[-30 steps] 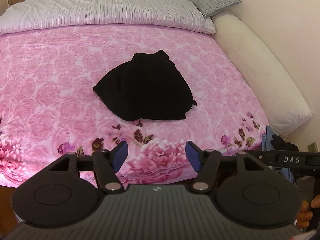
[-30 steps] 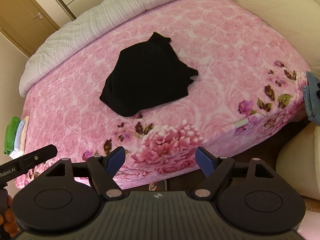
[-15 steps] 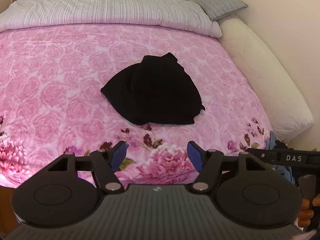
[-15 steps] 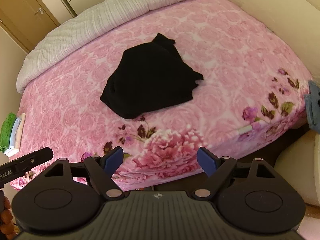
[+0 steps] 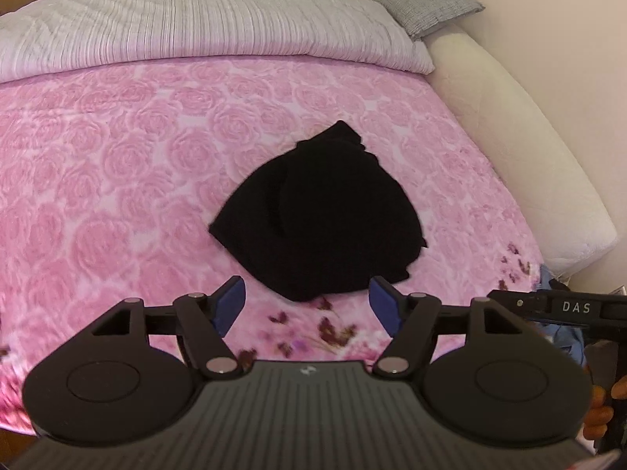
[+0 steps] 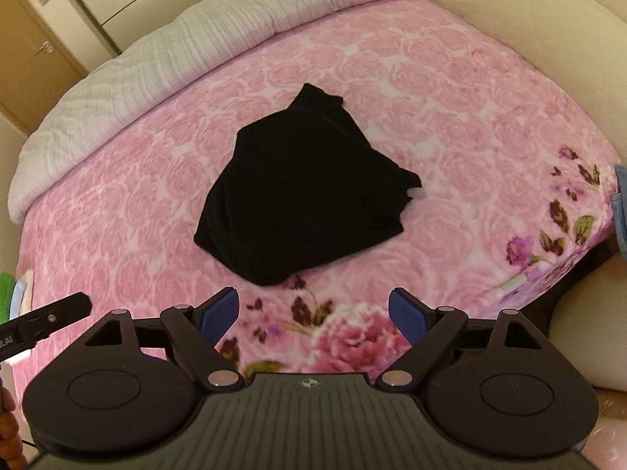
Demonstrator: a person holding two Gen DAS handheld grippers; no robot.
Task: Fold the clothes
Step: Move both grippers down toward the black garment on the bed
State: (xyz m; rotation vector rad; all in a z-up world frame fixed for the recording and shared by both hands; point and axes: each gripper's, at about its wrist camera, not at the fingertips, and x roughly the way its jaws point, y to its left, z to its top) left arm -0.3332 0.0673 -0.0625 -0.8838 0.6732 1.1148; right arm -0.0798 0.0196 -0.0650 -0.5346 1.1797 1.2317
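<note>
Both your grippers moved closer to bed since earlier frames, jaws just been opening, nothing between. Left gripper (image 5: 307, 305), right gripper (image 6: 313, 313) spread apart, ready to grab. Black garment (image 5: 321, 215) crumpled just ahead of fingertips on pink blanket (image 5: 117, 164).

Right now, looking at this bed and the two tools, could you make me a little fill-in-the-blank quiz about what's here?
1. The crumpled garment lying on the bed is ____ in colour.
2. The bedspread under it is pink with a pattern of ____.
3. Between the blue pads of the left tool there is ____ held.
4. The right tool has its jaws ____.

Missing words: black; roses; nothing; open
</note>
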